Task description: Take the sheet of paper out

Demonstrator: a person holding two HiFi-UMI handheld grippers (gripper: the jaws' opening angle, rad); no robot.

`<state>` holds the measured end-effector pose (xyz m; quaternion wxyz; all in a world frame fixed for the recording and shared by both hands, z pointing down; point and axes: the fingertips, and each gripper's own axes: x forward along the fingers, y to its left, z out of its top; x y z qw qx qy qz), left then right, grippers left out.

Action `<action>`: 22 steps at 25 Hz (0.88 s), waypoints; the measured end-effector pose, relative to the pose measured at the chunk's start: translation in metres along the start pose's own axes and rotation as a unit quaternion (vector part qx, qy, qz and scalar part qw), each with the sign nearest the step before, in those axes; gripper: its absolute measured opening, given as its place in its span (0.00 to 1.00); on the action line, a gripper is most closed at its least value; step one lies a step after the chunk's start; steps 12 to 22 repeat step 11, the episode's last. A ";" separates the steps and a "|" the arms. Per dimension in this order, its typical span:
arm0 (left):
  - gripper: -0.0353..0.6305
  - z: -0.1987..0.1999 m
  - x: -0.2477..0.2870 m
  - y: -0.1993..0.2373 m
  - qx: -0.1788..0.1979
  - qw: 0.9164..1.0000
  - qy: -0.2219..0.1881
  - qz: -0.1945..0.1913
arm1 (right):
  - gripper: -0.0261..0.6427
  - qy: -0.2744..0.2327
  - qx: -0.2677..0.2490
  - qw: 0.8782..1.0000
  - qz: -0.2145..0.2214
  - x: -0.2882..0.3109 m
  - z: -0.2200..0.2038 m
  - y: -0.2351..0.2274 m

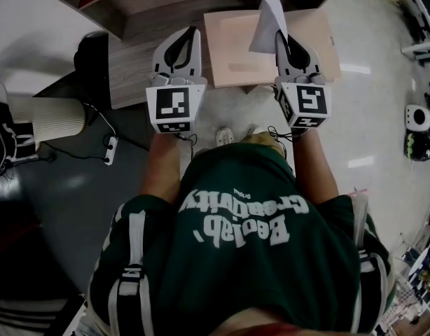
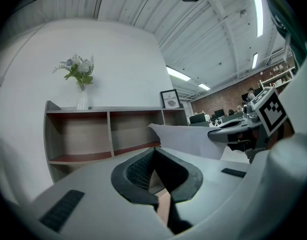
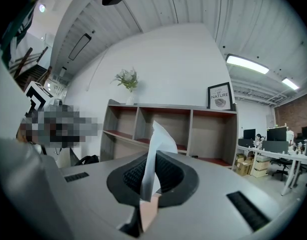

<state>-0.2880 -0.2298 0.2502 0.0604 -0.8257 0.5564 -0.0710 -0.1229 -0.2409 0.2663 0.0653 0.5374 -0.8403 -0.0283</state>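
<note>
Shirt (image 1: 243,257) nearest; forearms (image 1: 164,170) level; right hand-held gripper (image 1: 279,36) pinching paper (image 1: 268,18), left hand-held gripper (image 1: 189,32) clenched.

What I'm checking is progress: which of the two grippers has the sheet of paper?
The right gripper: the white sheet of paper stands pinched between its fingers. The left gripper has its fingers together with nothing between them.

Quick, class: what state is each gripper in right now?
Left gripper: closed, nothing between its jaws.
Right gripper: closed on the sheet of paper.
</note>
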 end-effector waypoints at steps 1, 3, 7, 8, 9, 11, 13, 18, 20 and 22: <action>0.08 0.000 0.000 0.000 0.000 1.000 0.000 0.001 | 0.09 0.000 -0.001 1.000 0.000 0.000 0.001 0.000; 0.08 0.000 -0.001 0.000 0.000 1.000 0.001 0.001 | 0.09 -0.002 -0.001 1.000 0.000 0.000 0.002 -0.001; 0.08 0.000 -0.002 -0.001 0.000 1.000 0.002 -0.001 | 0.09 -0.002 -0.003 1.000 0.001 -0.001 0.002 0.002; 0.08 0.000 -0.002 -0.002 -0.001 1.000 0.001 -0.002 | 0.09 -0.001 -0.003 1.000 0.002 -0.001 0.002 0.002; 0.08 0.000 -0.002 -0.002 -0.001 1.000 0.001 -0.003 | 0.09 0.000 -0.004 1.000 0.002 -0.001 0.002 0.003; 0.08 0.000 -0.002 -0.003 -0.001 1.000 0.001 -0.003 | 0.09 0.000 -0.005 1.000 0.002 -0.002 0.002 0.003; 0.08 0.000 -0.002 -0.003 -0.001 1.000 0.001 -0.003 | 0.09 0.000 -0.005 1.000 0.002 -0.002 0.002 0.003; 0.08 0.000 -0.002 -0.003 -0.001 1.000 0.001 -0.003 | 0.09 0.000 -0.005 1.000 0.002 -0.002 0.002 0.003; 0.08 0.000 -0.002 -0.003 -0.001 1.000 0.001 -0.003 | 0.09 0.000 -0.005 1.000 0.002 -0.002 0.002 0.003; 0.08 0.000 -0.002 -0.003 -0.001 1.000 0.001 -0.003 | 0.09 0.000 -0.005 1.000 0.002 -0.002 0.002 0.003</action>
